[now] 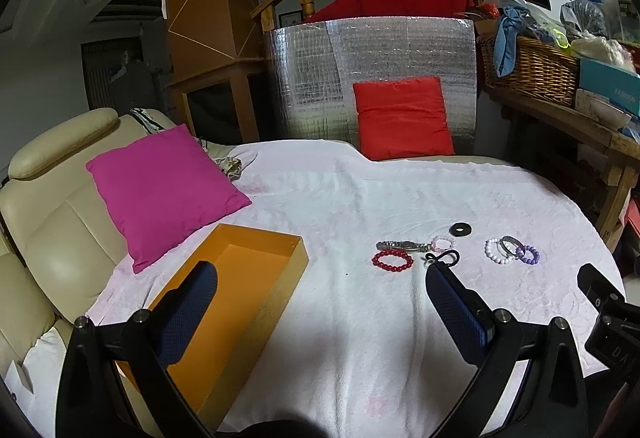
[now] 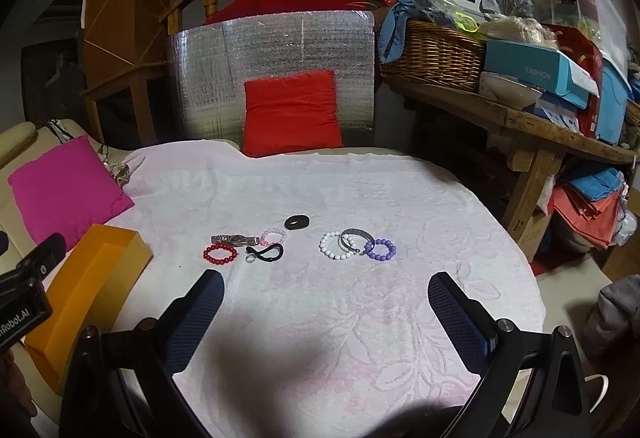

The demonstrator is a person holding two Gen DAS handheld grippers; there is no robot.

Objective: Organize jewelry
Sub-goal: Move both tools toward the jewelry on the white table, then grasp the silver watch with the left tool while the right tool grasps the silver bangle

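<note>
Left tongs: the left gripper fills the bottom of its view, its blue-padded fingers spread wide with nothing between them.
Right tongs: the right gripper is likewise wide apart and holds nothing; its padded fingers hang over bare cloth.
Writing: the black gripper body at the left edge of the right view reads "nRobot.AI", cut off at the edge; a light blue cardboard box in the upper right reads "FASHION".
Box: an open orange rectangular cardboard box lies under the left finger of the left gripper, lower left of frame.
Jewelry, left group: a red beaded bracelet, a silver metal wristwatch, a pink beaded bracelet, a black looped hair tie and a black flat ring lie just above the right gripper's left fingertip.
Jewelry, right group: a white beaded bracelet, a silver metal bangle and a purple beaded bracelet touch one another, centre frame, above the gap.
Surface: a white embossed cloth covers it.
Beyond: a magenta square cushion is at left, a red square cushion at top centre.
</note>
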